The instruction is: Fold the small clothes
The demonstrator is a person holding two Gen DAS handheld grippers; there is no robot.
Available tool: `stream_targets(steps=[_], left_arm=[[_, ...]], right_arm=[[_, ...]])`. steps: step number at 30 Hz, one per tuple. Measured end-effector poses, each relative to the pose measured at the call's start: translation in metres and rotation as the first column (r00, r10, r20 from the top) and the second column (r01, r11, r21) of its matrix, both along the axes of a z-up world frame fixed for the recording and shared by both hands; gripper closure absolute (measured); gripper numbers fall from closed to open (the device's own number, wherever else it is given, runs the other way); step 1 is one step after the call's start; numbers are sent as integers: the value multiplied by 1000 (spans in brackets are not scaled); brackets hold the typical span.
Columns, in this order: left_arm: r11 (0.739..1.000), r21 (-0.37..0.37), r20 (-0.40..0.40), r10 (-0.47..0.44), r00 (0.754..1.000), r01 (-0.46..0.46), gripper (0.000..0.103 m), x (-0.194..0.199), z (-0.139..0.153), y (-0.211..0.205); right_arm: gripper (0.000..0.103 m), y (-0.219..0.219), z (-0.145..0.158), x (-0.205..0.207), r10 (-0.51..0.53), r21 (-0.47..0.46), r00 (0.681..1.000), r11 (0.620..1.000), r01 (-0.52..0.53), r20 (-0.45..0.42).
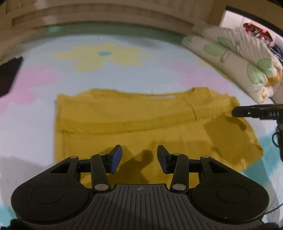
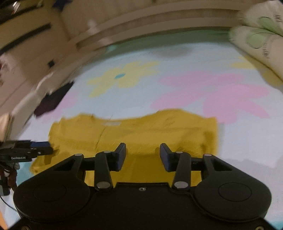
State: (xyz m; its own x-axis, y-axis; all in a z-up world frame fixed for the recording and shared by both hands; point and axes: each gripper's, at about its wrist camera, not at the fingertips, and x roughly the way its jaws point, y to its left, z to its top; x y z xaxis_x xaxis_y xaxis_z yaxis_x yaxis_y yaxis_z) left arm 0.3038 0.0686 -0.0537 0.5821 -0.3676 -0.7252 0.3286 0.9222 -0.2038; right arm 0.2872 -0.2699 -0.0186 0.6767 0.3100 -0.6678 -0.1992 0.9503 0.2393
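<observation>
The folded garment point(image 1: 141, 123) is plain mustard yellow. The bed sheet point(image 1: 150, 70) under it is pale blue, printed with large flowers: a yellow one with a teal centre, pink ones, and teal patches near the edge. The rolled quilt point(image 1: 238, 58) is cream with green leaves outlined in dark lines and a touch of orange. The left gripper point(image 1: 139, 157) is black with blue pads, and so is the right gripper point(image 2: 143, 156). The headboard point(image 1: 106, 16) is light wood. A dark cloth point(image 2: 53, 100) lies blackish purple.

Near edge of mustard-yellow knit garment point(image 1: 134, 123) hidden behind black gripper housings, dark cloth point(image 1: 8, 76) cut off at left edge, wooden furniture point(image 2: 35, 44) motion-blurred.
</observation>
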Motion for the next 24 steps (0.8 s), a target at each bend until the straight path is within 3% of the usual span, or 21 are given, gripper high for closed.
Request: stream_targets(steps=[9,14,19,24], left_arm=[[997,-14,-21,70,997,-70,61,47,-7,3],[994,-7,-26,111,993,-111,61,85,-5,7],[975,-41,-26,216,976,-217,61,122,4,22],[957,-94,-22,274,962,-274,60,126,19,35]], right_arm=[[51,24,-28,21,56,-107,998,993,-58,-24],[51,20,-26,48,19,-91,1000,996,-17,11],[51,12,-24,77,-57,-50,998,997,58,14],[50,-7,-19,91,-168,25,986,985,168,3]])
